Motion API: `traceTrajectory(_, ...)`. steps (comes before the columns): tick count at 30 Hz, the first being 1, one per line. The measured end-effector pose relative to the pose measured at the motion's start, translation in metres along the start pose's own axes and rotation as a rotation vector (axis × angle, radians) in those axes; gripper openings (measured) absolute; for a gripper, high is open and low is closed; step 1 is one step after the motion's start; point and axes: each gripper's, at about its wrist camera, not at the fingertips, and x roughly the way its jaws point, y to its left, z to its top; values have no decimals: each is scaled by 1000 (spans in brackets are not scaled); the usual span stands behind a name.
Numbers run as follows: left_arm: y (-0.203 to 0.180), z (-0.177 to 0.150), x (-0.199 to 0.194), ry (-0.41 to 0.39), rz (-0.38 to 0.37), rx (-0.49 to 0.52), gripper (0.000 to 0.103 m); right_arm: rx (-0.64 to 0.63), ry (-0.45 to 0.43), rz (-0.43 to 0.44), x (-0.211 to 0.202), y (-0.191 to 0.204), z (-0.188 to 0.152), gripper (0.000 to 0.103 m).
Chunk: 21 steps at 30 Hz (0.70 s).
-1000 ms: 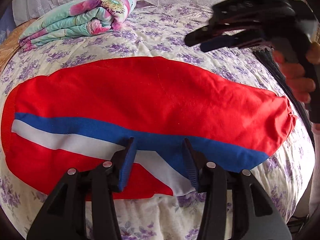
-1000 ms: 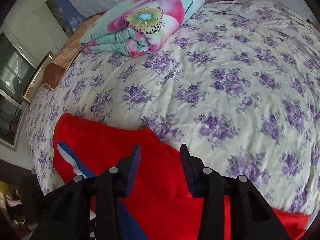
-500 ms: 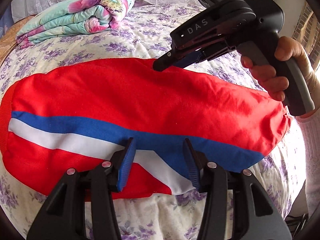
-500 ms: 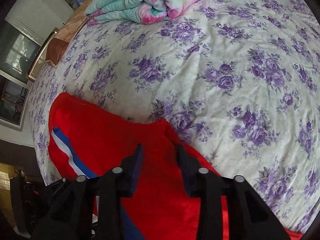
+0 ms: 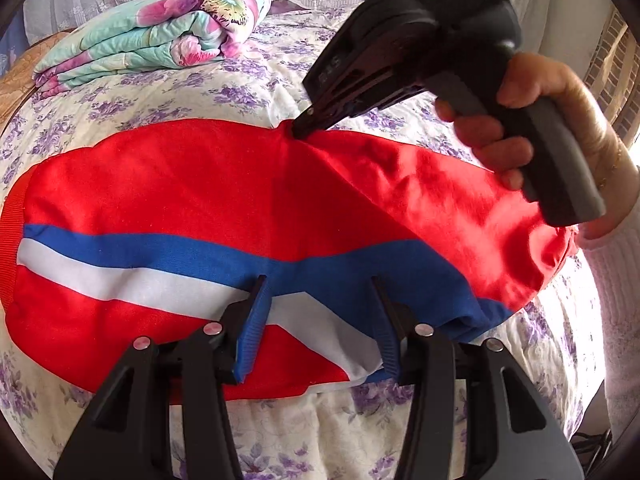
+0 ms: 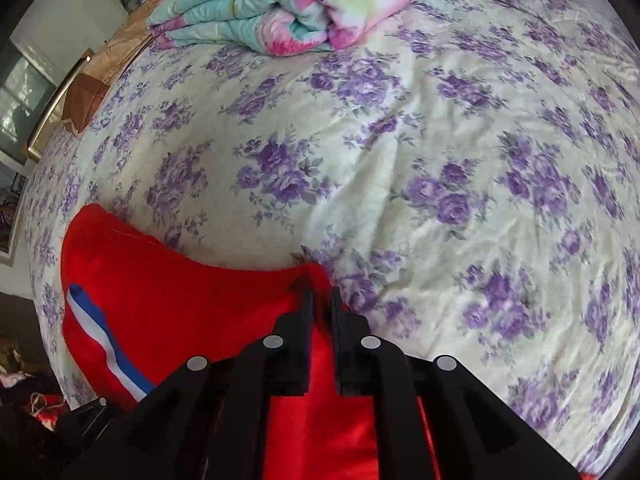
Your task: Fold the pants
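Red pants (image 5: pixel 192 184) with a blue and white side stripe lie flat across the bed, folded lengthwise. They also show in the right wrist view (image 6: pixel 180 304). My left gripper (image 5: pixel 318 300) is open, its jaws wide apart just above the near edge of the pants at the stripe. My right gripper (image 6: pixel 320 296) is shut on the far edge of the pants, and in the left wrist view (image 5: pixel 300 130) its tips pinch the red cloth into a small peak.
The bed has a cream quilt with purple flowers (image 6: pixel 400 160). A folded floral blanket (image 5: pixel 148 40) lies at the far end, also in the right wrist view (image 6: pixel 304 4). A wooden headboard (image 6: pixel 92 80) is at the far left. The bed edge (image 5: pixel 568 380) drops off at the right.
My right gripper has come down onto the far edge of the pants and closed on the cloth. The left gripper has stayed open at the near edge.
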Motion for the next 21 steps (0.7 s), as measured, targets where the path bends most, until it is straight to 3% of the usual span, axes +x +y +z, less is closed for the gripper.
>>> traceTrajectory(3, 5, 8, -17, 10, -36, -28, 48, 13, -115, -28, -68, -13, -34, 25)
traceTrajectory(4, 4, 15, -27, -12, -19, -25, 48, 14, -153, -45, -92, -20, -52, 37)
traceTrajectory(5, 2, 23, -38, -40, 7, -18, 48, 21, -192, -68, -115, -29, -73, 41)
traceTrajectory(8, -8, 60, -49, -66, 26, -13, 48, 95, -267, -168, -167, -69, -144, 41)
traceTrajectory(10, -17, 83, -35, -46, -13, -27, 48, 211, -284, -207, -189, -106, -192, 41)
traceTrajectory(12, -25, 99, -7, 4, -56, -54, 48, 342, -307, -232, -202, -143, -237, 31)
traceTrajectory(13, -29, 102, 10, 32, -41, -55, 48, 394, -309, -248, -204, -158, -257, 24)
traceTrajectory(14, -32, 103, 28, 59, -8, -53, 48, 442, -306, -251, -203, -173, -275, 23)
traceTrajectory(17, -25, 92, 80, 171, 28, -82, 48, 618, -267, -187, -185, -209, -317, 26)
traceTrajectory(18, -24, 88, 81, 122, 35, -71, 48, 682, -260, -138, -176, -218, -327, 26)
traceTrajectory(21, -35, 84, 79, 108, 86, -21, 49, 780, -267, -7, -154, -233, -343, 38)
